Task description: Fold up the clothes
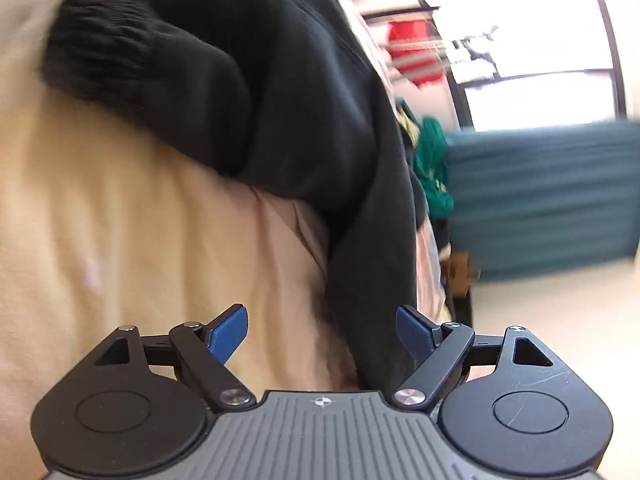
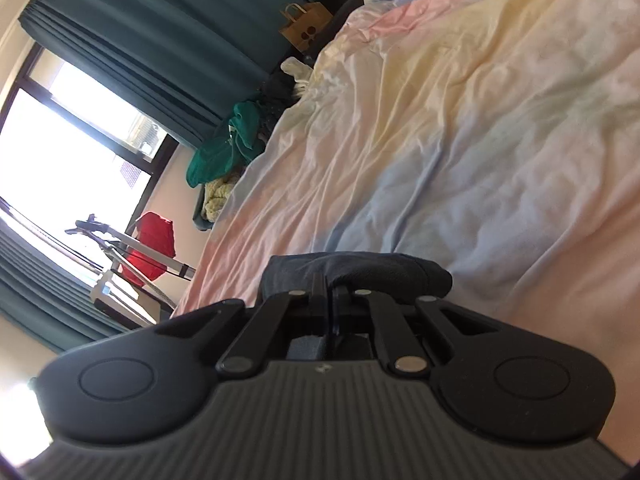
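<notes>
A black sweatshirt (image 1: 256, 92) lies bunched on the pale bedsheet (image 1: 120, 220), its ribbed cuff (image 1: 96, 48) at the upper left. A strip of it runs down towards my left gripper (image 1: 322, 334), which is open. Its blue pads (image 1: 228, 332) stand wide apart, and the fabric edge lies between them, close to the right pad, without being pressed. In the right wrist view my right gripper (image 2: 330, 300) is shut on a fold of dark fabric (image 2: 360, 272), which bulges just past the fingertips above the pastel bedsheet (image 2: 460, 140).
A heap of green and cream clothes (image 2: 224, 148) sits at the bed's far edge, with a paper bag (image 2: 306, 26) beyond it. Teal curtains (image 2: 160, 40) frame a bright window (image 2: 60, 152). A red garment (image 2: 154, 248) hangs on a drying rack.
</notes>
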Demonstrator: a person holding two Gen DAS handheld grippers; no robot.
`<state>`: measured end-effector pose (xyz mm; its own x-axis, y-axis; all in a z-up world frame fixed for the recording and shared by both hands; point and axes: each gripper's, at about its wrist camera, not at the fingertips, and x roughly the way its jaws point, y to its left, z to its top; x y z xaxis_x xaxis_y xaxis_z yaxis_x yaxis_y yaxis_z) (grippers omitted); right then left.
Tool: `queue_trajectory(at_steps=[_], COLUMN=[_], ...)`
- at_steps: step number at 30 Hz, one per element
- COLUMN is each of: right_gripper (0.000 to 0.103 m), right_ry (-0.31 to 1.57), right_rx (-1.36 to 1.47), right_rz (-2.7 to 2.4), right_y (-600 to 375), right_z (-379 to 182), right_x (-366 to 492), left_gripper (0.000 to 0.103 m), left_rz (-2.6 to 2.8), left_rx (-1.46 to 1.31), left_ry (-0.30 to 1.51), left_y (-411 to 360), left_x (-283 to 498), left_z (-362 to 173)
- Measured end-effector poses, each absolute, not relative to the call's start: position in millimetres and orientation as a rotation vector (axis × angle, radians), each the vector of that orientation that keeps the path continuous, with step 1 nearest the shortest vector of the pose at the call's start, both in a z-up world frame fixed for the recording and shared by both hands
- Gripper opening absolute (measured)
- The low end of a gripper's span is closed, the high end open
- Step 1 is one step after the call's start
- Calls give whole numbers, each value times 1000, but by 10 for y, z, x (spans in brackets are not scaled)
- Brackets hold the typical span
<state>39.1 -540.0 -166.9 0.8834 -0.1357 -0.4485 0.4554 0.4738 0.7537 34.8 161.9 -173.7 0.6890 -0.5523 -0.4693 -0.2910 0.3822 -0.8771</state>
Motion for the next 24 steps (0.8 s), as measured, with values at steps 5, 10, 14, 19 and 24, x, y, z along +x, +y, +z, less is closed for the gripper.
queue_trajectory(at_steps=[5,10,14,19,24], right_gripper=[5,5,5,5,5], right_ry=[368,397,393,355,317], right_rx=[1031,1052,1051,1034,1042], right_rz=[-390,-421,-434,-449,-512], right_y=[-5420,-5516,-5532,-5521,-5559], right_z=[-1717,-1860,-1900,-1863,-1865], right_x=[447,450,458,475,467], left_gripper=[81,75,30,18,13], left_rz=[28,136,184,182,133], left_rx=[-1427,-1374,-1419,-1354,-1429], left_ry=[741,633,592,496,351], left_y=[2020,2105,2289,2332,2858], left_x=[282,321,381,316,24], left_z=[-1986,-1904,-1931,-1650,-1187])
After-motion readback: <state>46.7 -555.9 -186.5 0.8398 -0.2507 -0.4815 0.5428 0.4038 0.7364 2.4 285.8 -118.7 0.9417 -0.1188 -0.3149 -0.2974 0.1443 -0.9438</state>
